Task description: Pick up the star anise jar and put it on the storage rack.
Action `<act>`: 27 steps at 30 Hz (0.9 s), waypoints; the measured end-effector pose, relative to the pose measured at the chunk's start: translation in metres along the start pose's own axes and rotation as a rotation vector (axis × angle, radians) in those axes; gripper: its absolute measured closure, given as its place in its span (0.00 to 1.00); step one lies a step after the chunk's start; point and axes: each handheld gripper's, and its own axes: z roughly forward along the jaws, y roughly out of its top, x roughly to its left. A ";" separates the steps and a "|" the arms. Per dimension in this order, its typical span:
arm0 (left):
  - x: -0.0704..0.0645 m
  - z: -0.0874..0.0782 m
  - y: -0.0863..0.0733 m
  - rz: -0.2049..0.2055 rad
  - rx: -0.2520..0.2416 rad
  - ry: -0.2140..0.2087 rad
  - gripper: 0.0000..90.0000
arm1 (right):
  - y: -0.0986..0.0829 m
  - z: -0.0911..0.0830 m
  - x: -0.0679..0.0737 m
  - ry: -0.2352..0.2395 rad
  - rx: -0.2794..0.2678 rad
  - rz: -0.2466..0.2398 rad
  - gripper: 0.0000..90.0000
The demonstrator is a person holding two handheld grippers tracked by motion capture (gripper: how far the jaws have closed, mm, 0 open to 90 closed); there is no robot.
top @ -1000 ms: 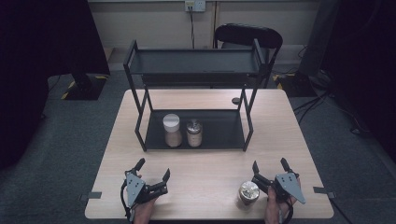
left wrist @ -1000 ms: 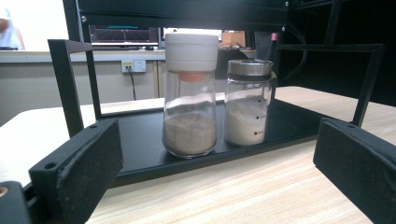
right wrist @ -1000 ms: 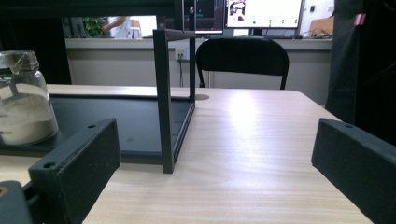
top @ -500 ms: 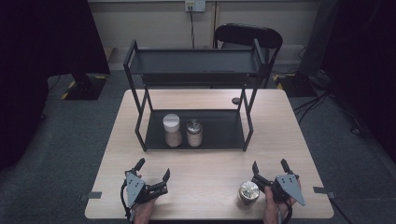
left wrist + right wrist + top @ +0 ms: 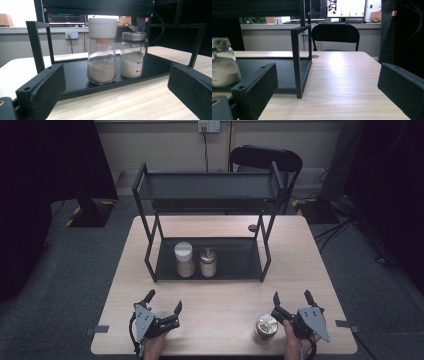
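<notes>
Your right gripper (image 5: 292, 299) rests, jaws spread and empty, at the table's (image 5: 225, 320) near right edge just right of the metal-lidded jar (image 5: 265, 327), while your left gripper (image 5: 163, 299), likewise spread, lies near left, facing two jars on the black rack's (image 5: 235, 265) lower shelf.

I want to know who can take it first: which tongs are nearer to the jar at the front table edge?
Right. The right tongs sit just right of the jar, almost touching it. The left tongs rest far to its left, across the table.
</notes>
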 end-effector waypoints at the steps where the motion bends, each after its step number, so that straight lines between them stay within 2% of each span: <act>1: 0.000 0.000 0.000 0.000 0.000 0.000 0.01 | 0.002 -0.001 -0.001 -0.001 0.003 0.005 0.01; 4: 0.000 0.000 0.000 0.000 0.000 0.000 0.01 | 0.004 -0.002 -0.003 0.000 -0.003 0.020 0.00; 10: 0.000 0.000 0.000 0.000 0.000 0.000 0.01 | 0.011 -0.004 -0.002 0.006 0.009 0.014 0.01; 14: 0.000 0.000 0.000 0.000 0.000 0.000 0.01 | 0.019 -0.005 0.000 0.002 0.016 0.028 0.04; 23: 0.000 0.000 0.000 0.000 0.000 0.001 0.01 | 0.032 -0.012 -0.001 0.037 0.023 0.055 0.03; 27: 0.000 0.000 0.000 0.000 -0.001 0.001 0.01 | 0.035 -0.018 -0.002 0.063 0.005 0.063 0.04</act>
